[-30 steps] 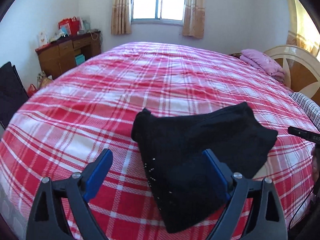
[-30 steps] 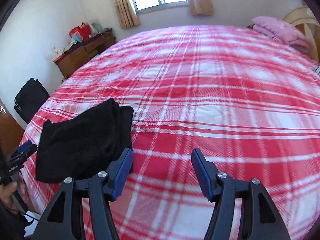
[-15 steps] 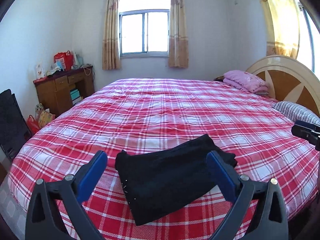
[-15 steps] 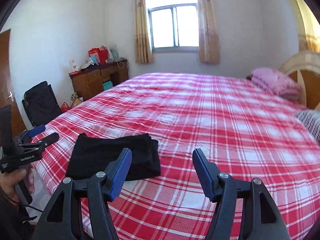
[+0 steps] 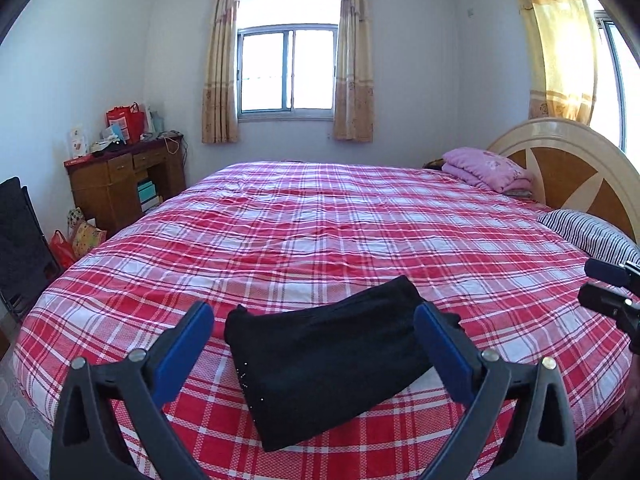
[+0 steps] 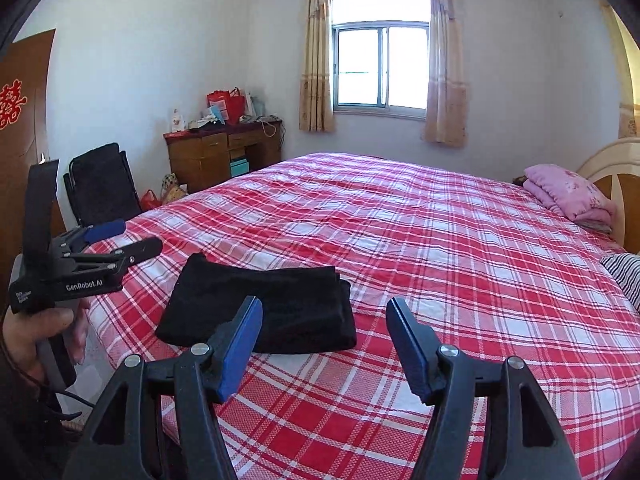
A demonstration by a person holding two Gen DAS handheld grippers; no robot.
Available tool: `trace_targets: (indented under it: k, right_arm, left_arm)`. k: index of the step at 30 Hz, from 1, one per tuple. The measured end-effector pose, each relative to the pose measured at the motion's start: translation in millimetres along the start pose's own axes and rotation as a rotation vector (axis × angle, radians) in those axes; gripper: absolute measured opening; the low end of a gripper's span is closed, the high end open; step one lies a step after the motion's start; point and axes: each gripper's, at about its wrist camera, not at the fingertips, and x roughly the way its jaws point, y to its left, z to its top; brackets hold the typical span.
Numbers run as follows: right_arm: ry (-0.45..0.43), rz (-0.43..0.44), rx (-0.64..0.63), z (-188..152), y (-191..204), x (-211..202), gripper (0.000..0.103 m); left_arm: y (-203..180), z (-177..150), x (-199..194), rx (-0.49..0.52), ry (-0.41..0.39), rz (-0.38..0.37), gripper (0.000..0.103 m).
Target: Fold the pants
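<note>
The black pants [image 5: 336, 360] lie folded into a compact rectangle near the front edge of the red plaid bed [image 5: 320, 240]. My left gripper [image 5: 313, 310] hovers above and in front of them, jaws wide open, touching nothing. In the right wrist view the same pants [image 6: 264, 308] rest left of centre. My right gripper [image 6: 324, 304] stands open just to their right, with only bedsheet between its fingers. A hand [image 6: 36, 328] holds the left gripper [image 6: 132, 238] at the left edge of that view. The right gripper [image 5: 608, 292] shows at the right edge of the left wrist view.
A folded pink blanket [image 5: 488, 168] and a striped pillow [image 5: 592, 232] lie by the round headboard [image 5: 568, 160] at the right. A wooden desk [image 5: 120, 180] with clutter and a black folding chair [image 5: 20, 240] stand along the left wall.
Both grippers have drawn back and risen from the pants, and both views tilted up from the bed to the room. The left jaws widened a little. The pants lie still.
</note>
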Motion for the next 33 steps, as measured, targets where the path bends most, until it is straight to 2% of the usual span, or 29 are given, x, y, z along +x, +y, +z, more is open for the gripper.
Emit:
trace_targets:
  k: [7,33]
  right_arm:
    - [-0.040,-0.006,0.023,2.7,-4.9,-8.0,0.067]
    - [-0.066,-0.037,0.047,3.4,-11.8,-9.0,0.068]
  left_arm:
    - [-1.9,-1.1,0.3,0.002,0.009,-0.001,0.103]
    - [-1.9,-0.7,0.6,0.008,0.007,0.007,0.103]
